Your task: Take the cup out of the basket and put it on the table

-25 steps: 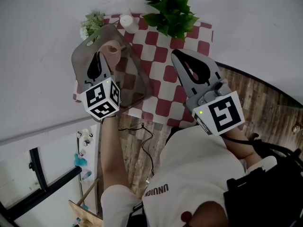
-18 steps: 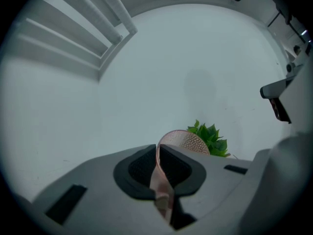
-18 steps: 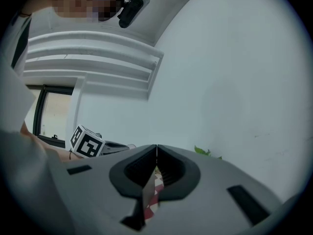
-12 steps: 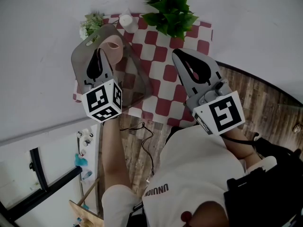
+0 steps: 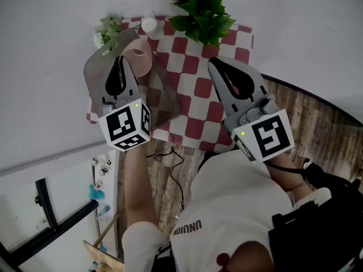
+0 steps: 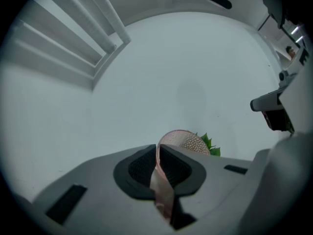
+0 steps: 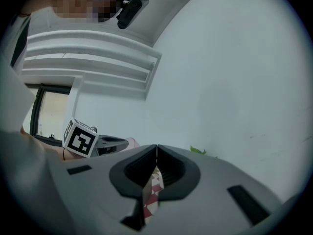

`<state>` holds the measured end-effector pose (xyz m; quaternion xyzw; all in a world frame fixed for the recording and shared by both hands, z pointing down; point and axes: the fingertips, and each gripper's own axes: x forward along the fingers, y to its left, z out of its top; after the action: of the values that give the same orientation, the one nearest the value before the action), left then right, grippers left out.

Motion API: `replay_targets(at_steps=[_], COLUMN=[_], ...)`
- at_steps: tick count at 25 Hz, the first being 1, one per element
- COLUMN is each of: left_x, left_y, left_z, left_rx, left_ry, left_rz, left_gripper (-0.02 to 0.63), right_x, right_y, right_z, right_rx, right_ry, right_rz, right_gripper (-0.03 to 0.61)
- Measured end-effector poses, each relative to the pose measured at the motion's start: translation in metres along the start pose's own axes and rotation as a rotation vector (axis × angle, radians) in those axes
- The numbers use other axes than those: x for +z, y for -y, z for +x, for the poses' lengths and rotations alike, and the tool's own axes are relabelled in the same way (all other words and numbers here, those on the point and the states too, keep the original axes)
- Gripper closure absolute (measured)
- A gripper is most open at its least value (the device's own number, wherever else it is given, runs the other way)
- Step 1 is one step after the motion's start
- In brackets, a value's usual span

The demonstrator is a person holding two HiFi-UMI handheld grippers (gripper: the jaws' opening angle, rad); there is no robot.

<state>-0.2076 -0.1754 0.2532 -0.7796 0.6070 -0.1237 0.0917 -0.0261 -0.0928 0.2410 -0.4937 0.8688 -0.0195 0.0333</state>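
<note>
Red-and-white checked cloth point(image 5: 198, 89) covers the table top, and its bare squares to the right of the basket look like the natural place to set the cup down. On the left part of the cloth stands a smoky see-through basket point(image 5: 165, 102), open side up so that a gripper can reach in from above. A leafy green plant point(image 5: 204, 13) stands at the far edge, out of the working space.

Of the two tools, the right gripper point(image 5: 214, 66) hangs over the middle of the cloth. Its jaws are pressed together on nothing, and only checked squares show through the slit behind them point(image 7: 156, 148). It seems to be kept aside so the lift has room.

The left gripper point(image 5: 123, 60) is over the basket's far end, its jaws clenched on the wall of the pink cup point(image 5: 139, 61), one jaw inside the rim and one outside point(image 6: 159, 148). That pinch suits a thin wall with no handle. The cup point(image 6: 188, 142) hangs from the jaws at about the height of the basket's rim, apparently not yet clear of it.
</note>
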Motion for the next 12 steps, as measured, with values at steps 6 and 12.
replay_targets(at_steps=[6,12], left_x=[0.015,0.025], left_y=[0.014,0.025], left_z=[-0.002,-0.003], left_rx=[-0.026,-0.056], left_ry=[0.037,0.059], left_rz=[0.04,0.022], left_gripper=[0.58,0.58], right_x=[-0.001,0.003], right_y=[0.007,0.013], right_z=[-0.001,-0.003], right_rx=[-0.022,-0.048], right_ry=[0.0,0.006], right_rz=[0.001,-0.006], right_gripper=[0.56,0.56])
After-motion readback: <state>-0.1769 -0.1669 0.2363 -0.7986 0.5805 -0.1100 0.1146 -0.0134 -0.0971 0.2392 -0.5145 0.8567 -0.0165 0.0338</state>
